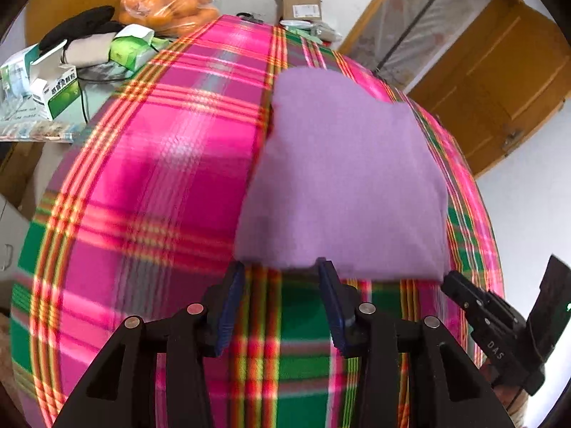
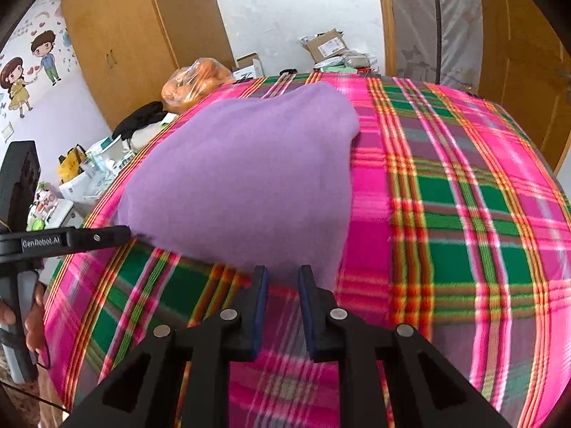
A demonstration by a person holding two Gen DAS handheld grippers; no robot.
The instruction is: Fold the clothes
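Left gripper (image 1: pixel 282 267) parted, empty, at near hem of purple garment (image 1: pixel 342 178); right gripper (image 2: pixel 282 274) likewise parted. Garment lies on plaid cloth (image 1: pixel 150 164), compact, seemingly folded; further folds possible, cannot tell.

The plaid cloth (image 1: pixel 150 185) is smeared by motion blur in both views, and its near edge runs off the bottom of each picture. The purple garment (image 2: pixel 242 178) shows no seams or folds through the blur; its near hem is partly hidden behind the right gripper (image 2: pixel 282 274). The lettering on the small green-and-white boxes (image 1: pixel 57 89) is too small to read. The hand (image 2: pixel 34 324) on the left gripper's handle is cut by the picture's edge.
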